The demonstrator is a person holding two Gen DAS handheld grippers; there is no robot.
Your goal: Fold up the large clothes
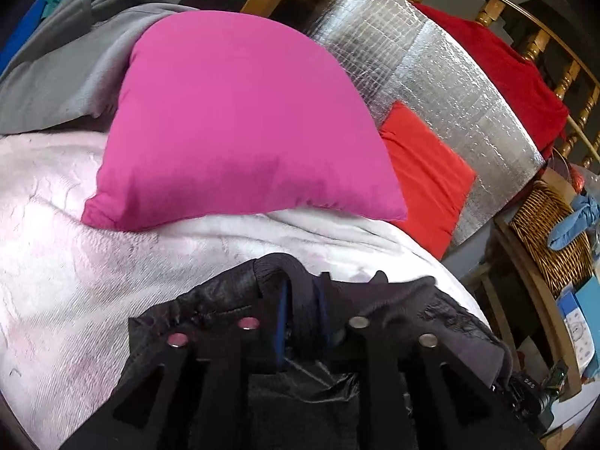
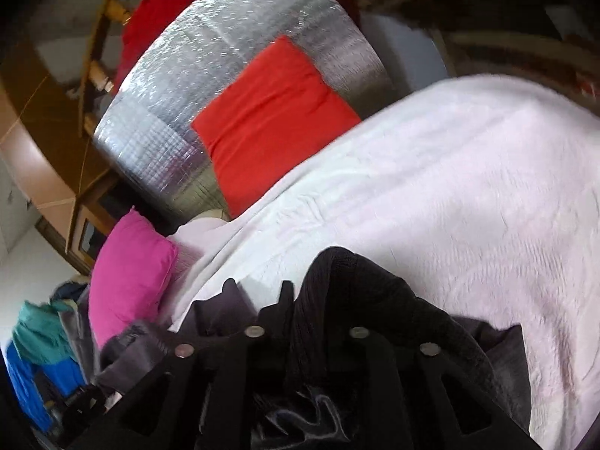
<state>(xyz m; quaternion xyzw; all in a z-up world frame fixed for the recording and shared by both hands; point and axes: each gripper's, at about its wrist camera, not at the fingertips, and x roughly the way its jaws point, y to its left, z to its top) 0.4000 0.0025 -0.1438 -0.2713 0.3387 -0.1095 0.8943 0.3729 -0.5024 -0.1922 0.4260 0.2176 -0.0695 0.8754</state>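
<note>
A black jacket (image 1: 450, 318) with a ribbed hem and shiny lining lies bunched on the white blanket (image 1: 75, 262) right under both grippers. My left gripper (image 1: 302, 300) has its blue pads a little apart, with a fold of the ribbed hem loose between them. In the right wrist view the same jacket (image 2: 375, 292) drapes over my right gripper (image 2: 307, 300), hiding the tip of its right finger. Its jaws stand apart, with ribbed cloth lying slack in the gap. The blanket (image 2: 450, 187) spreads wide to the right of it.
A pink pillow (image 1: 240, 120) lies just ahead of the left gripper, with a red-orange pillow (image 1: 423, 172) against a silver foil panel (image 1: 431, 75). A grey garment (image 1: 75, 56) lies at the back left. A wicker basket (image 1: 543, 225) stands off the bed's right side.
</note>
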